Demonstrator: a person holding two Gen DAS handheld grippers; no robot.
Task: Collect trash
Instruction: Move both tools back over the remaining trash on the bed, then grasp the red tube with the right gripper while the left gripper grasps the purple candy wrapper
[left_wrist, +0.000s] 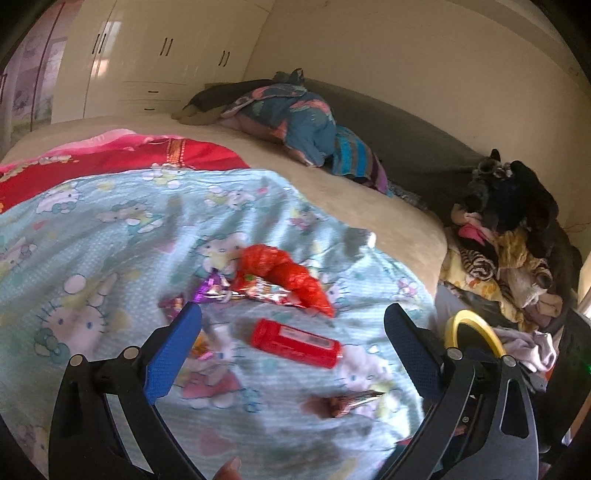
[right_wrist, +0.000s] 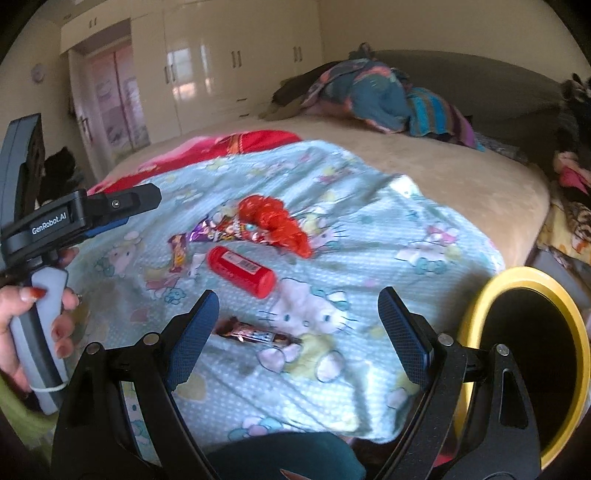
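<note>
**Both claws spread wide above trash scattered on the bed**

The left gripper (left_wrist: 293, 314) is seen with its blue-padded jaws spread wide and nothing held between them. Framed between those jaws, at about 12 o'clock, a red cylindrical container (left_wrist: 295, 342) is found lying on its side on the pale-blue cartoon-print blanket (left_wrist: 92, 229). Beyond it, at 12 o'clock again, a crumpled red plastic bag (left_wrist: 286, 273) is seen, touching shiny foil wrappers (left_wrist: 236, 290) at its 9 o'clock side. A brown candy-bar wrapper (left_wrist: 347, 400) is found at 5 o'clock from the container. A yellow-rimmed bin (left_wrist: 476, 328) is glimpsed at 3 o'clock, behind the right-hand finger.

The right gripper (right_wrist: 297, 314) is likewise held wide open and empty. The brown candy-bar wrapper (right_wrist: 255, 334) is seen low between its jaws, close to the left finger, though contact cannot be judged. The red cylindrical container (right_wrist: 242, 271) lies at 11 o'clock from it, with the crumpled red plastic bag (right_wrist: 275, 221) further out at 12 o'clock and a small orange wrapper (right_wrist: 178, 253) at 10 o'clock. The yellow-rimmed bin (right_wrist: 469, 321) is seen at 3 o'clock, beside the bed's edge. At 9 o'clock the left gripper's handle is seen gripped by a hand (right_wrist: 37, 325) with red nails. Piled bedding (right_wrist: 373, 96) and cream wardrobes (right_wrist: 207, 62) are seen far behind.
</note>
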